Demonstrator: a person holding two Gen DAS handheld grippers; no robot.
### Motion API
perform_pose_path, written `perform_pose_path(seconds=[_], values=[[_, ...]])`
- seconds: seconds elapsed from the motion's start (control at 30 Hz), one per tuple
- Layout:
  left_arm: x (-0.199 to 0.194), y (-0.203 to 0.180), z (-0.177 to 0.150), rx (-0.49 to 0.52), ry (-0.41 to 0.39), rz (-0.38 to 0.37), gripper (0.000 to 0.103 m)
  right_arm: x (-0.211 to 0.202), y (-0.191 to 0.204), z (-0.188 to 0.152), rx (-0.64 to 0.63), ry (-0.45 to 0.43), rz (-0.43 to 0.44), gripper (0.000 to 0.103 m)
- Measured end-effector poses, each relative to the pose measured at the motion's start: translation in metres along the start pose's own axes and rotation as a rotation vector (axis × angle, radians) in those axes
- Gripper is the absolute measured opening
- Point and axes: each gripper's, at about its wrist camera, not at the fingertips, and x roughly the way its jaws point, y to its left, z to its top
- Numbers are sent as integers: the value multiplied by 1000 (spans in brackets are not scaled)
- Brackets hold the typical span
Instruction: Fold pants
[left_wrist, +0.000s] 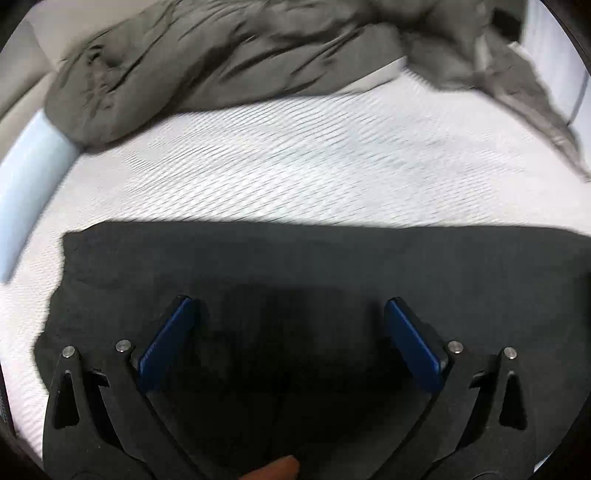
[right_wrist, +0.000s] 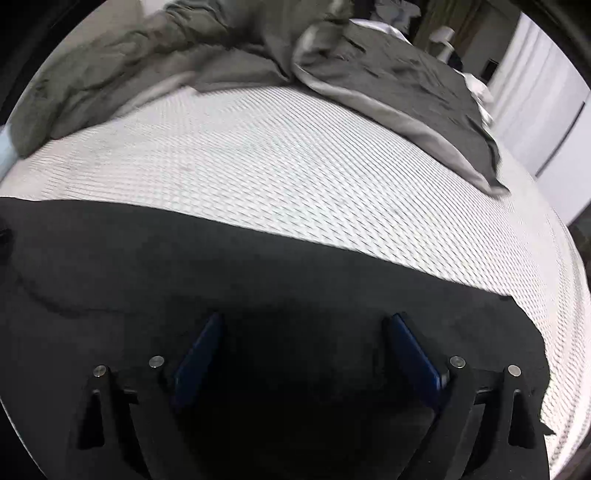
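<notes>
The black pants (left_wrist: 332, 266) are lying flat across the near part of the bed (left_wrist: 295, 166), stretching under both tools. The left tool (left_wrist: 291, 314) is hovering with its blue pads (left_wrist: 166, 343) spread wide over the dark cloth, gripping nothing; the pants' far edge is running just beyond its tips. The right tool (right_wrist: 303, 332) is likewise standing wide over the pants (right_wrist: 258, 266), holding nothing. A crumpled grey-green blanket (right_wrist: 388, 74) is lying well apart at the far side of the mattress.
</notes>
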Motion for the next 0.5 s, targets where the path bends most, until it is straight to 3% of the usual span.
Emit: perform_pose_path(seconds=[0.1,0.23,0.27,0.33,0.43,0.5], values=[[-1,-49,5,67,-10,-90,102,-2,32,22,-22,-44,89,93],[14,-112,5,106,42,-130,102,14,81,42,-58,-24,240,93],[21,-124,8,127,61,-144,102,25,93,45,-84,1,194,93],[32,-140,6,204,60,-93,103,40,96,48,-139,23,123,92],[31,-121,10,188,33,-12,103,36,81,45,-197,-9,-70,94],[32,-96,13,172,11,73,103,39,47,40,-148,18,-122,94]])
